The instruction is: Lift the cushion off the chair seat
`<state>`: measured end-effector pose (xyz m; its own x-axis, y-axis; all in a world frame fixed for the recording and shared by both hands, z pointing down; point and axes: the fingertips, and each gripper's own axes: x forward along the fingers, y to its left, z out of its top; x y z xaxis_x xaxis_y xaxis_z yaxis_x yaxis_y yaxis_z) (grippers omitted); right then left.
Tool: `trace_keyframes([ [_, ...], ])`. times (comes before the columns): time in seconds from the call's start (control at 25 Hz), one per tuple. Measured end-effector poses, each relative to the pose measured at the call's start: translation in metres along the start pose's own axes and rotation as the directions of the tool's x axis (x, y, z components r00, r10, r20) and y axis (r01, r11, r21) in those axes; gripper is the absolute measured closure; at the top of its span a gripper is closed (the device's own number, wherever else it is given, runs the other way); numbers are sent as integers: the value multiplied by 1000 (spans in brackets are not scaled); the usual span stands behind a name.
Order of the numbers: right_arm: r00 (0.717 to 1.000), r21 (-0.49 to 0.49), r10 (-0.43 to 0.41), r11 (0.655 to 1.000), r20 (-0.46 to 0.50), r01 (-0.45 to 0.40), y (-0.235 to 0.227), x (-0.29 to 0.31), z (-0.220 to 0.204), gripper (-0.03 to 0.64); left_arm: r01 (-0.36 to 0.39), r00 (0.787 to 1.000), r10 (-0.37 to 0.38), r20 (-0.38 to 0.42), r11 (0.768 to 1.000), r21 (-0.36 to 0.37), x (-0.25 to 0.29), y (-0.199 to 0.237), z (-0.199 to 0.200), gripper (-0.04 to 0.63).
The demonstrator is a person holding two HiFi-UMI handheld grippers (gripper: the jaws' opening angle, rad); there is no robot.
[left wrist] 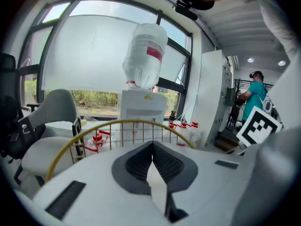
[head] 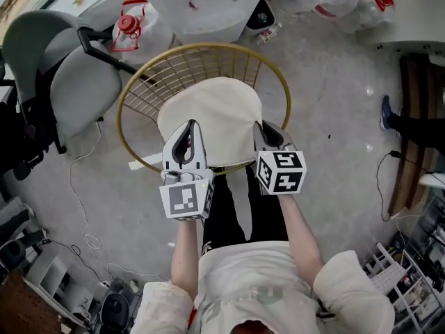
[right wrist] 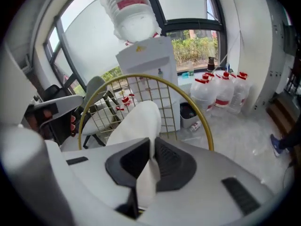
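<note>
A cream cushion (head: 208, 117) lies over the gold wire chair (head: 142, 82), and both grippers hold its near edge. My left gripper (head: 189, 129) is shut on the cushion's left corner; in the left gripper view cream fabric (left wrist: 157, 185) sits pinched between the dark pads (left wrist: 136, 161). At the right corner my right gripper (head: 268, 132) is also shut. The right gripper view shows the cushion (right wrist: 136, 121) rising from the jaws toward the chair's back rim (right wrist: 141, 79). Whether its far end still rests on the seat is hidden.
A grey office chair (head: 62, 68) stands left of the wire chair. Behind it are a white water dispenser (head: 208, 5) and several red-capped water jugs (head: 128, 30). Cables (head: 83, 214) trail on the floor at the left. A person's leg (head: 410, 120) is at the right.
</note>
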<state>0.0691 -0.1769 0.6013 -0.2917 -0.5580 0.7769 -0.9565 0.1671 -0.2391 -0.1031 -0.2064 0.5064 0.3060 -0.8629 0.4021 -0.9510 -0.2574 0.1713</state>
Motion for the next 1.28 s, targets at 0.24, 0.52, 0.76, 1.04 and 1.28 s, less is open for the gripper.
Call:
trace_keyframes([
  [0.24, 999, -127, 35, 991, 34, -30, 43, -61, 51, 574, -80, 992, 81, 94, 997, -19, -45, 13, 81, 582],
  [0.52, 988, -180, 67, 983, 138, -42, 69, -148, 108, 575, -143, 979, 130, 157, 987, 71, -94, 0, 139, 581],
  [0.76, 942, -204, 160, 974, 296, -102, 97, -213, 171, 575, -141, 954, 119, 275, 988, 65, -110, -14, 194, 582],
  [1.04, 869, -296, 276, 942, 410, -160, 139, -258, 211, 575, -158, 914, 140, 380, 987, 17, -130, -19, 243, 581],
  [1.28, 853, -326, 307, 930, 423, -173, 149, -268, 210, 575, -214, 892, 158, 424, 973, 88, -158, -26, 260, 582],
])
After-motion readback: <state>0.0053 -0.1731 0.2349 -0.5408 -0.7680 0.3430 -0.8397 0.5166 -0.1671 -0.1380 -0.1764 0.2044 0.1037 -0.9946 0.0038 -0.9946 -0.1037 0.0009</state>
